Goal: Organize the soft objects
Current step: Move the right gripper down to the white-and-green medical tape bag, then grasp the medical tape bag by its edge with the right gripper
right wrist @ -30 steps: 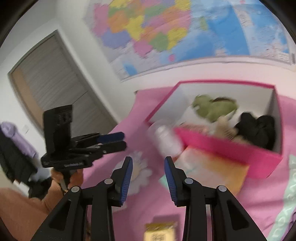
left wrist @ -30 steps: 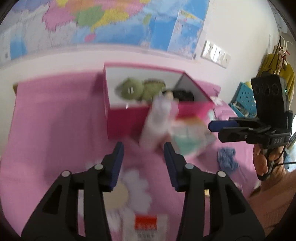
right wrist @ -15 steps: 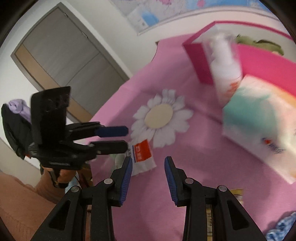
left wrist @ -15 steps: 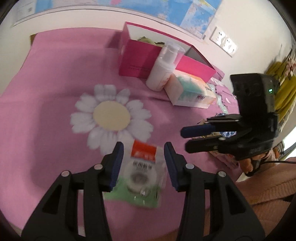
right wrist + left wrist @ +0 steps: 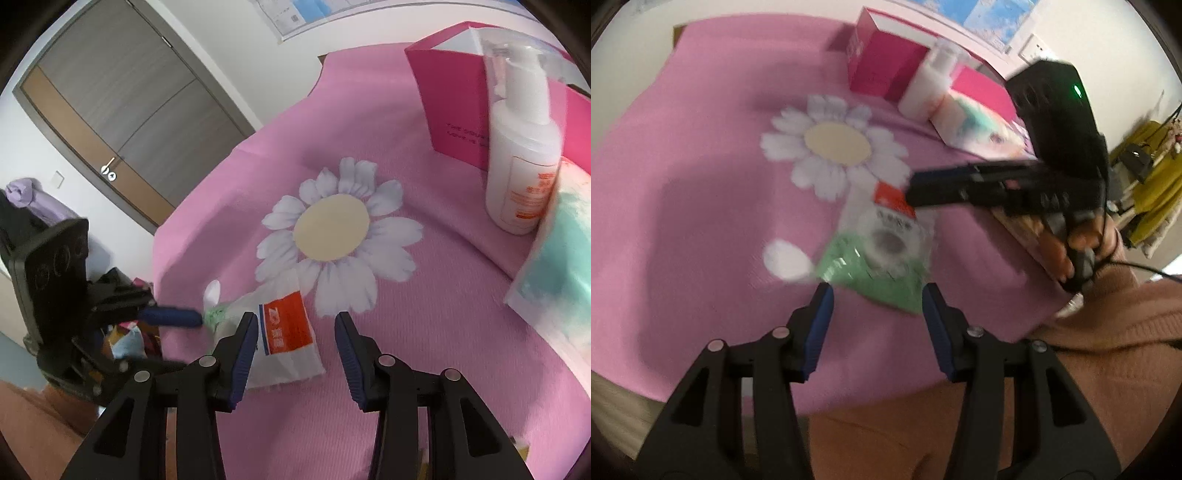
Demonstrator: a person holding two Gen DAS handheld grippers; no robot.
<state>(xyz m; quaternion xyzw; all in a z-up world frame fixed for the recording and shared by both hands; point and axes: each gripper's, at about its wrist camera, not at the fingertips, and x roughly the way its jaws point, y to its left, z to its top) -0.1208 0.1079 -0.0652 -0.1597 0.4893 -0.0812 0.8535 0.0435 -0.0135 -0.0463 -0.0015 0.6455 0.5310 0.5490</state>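
lying flat on the pink cloth (image 5: 388,387) of the desk, near its front edge, is a clear and green packet (image 5: 284,343) with an orange label, just in front of the printed daisy (image 5: 332,229). the right wrist view shows it sharply: the right gripper (image 5: 293,345) hangs over its labelled end with fingers (image 5: 242,347) spread and nothing pinched, jaws just having opened wider. the same view shows the left gripper (image 5: 173,318) reaching in from the left edge of the desk, a blue fingertip at the packet's green end; whether it touches cannot be told.

the left wrist view is blurred but gives what the other cannot: the packet (image 5: 879,247) holds a round white roll, and its green end lies just ahead of the left gripper (image 5: 877,314), whose fingers (image 5: 820,325) stand apart on empty air, having just been opening. the right gripper (image 5: 912,188) crosses in from the right over the orange label, held by a hand (image 5: 1071,243) with a tan knitted sleeve (image 5: 1115,350).

toward the back edge stands a pink box (image 5: 450,107); its contents are hidden from here. a white pump bottle (image 5: 521,147) stands upright before it, and a pale tissue pack (image 5: 557,269) lies just beside the bottle. a grey and wood door (image 5: 110,110) shows beyond the desk's left edge.
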